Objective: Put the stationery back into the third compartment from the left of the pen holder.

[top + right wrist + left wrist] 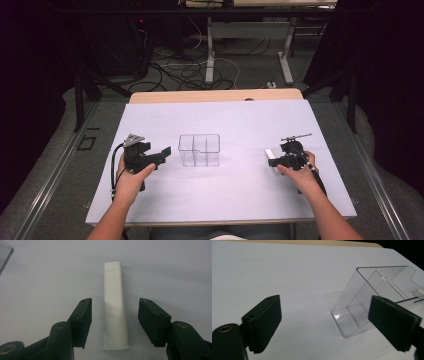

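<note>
Lying flat on the pale sheet covering the table (225, 200), a small white plastic tube (115, 307) sat between the jaws of the right gripper (115, 322), near the table's right side. Those jaws stood partly apart, one on each side of the tube with a gap to either pad, so nothing was gripped yet. Well off to the left, a clear plastic three-compartment box (199, 149) stood upright at the middle of the sheet, apparently empty. The left gripper (324, 325) hung just beside it, jaws wide and holding nothing. By my reckoning the job had barely begun: grasping, lifting and presumably dropping the tube into the box all remained.
</note>
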The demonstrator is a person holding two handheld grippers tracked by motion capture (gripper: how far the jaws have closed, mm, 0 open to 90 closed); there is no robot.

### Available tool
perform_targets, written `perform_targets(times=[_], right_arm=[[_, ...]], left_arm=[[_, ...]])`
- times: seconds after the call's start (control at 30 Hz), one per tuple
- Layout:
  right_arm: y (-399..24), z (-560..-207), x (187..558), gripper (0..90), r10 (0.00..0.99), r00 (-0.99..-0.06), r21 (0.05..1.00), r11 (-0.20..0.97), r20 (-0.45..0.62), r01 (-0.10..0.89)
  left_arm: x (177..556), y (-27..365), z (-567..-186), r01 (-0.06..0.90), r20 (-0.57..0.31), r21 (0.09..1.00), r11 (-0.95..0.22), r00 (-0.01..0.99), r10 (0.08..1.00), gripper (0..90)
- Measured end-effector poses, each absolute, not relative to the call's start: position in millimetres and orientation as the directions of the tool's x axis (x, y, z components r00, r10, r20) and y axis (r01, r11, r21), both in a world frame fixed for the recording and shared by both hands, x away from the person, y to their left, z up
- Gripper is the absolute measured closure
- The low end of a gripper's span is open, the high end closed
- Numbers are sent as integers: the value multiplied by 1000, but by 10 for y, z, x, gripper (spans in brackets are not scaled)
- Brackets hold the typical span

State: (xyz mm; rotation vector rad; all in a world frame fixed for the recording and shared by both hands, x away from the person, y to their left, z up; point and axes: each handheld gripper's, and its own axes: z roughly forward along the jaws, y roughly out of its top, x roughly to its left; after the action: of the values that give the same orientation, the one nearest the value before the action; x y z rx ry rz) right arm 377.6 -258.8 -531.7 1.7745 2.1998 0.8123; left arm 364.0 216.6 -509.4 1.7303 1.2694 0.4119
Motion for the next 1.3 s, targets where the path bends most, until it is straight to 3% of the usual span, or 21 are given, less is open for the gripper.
perform_targets(times=[0.13,0.47,0.77,1.3], right_arm=[[-2571,-5344,3794,481,953,-247,492,132,178,861],[-2547,-5359,3786,558,956,-245,463,147,158,874],[-2399,-5363,3743,640,959,-283,460,244,18,854],[-2416,-5357,3758,671,964,-264,452,218,40,865]], left_arm=[[3658,2166,-5107,573,-228,816,-76,439,869,2],[3682,2131,-5118,590,-267,806,-47,433,861,2],[3646,2133,-5061,562,-264,825,-54,468,844,2],[3626,2119,-5036,543,-231,836,-75,473,850,18]])
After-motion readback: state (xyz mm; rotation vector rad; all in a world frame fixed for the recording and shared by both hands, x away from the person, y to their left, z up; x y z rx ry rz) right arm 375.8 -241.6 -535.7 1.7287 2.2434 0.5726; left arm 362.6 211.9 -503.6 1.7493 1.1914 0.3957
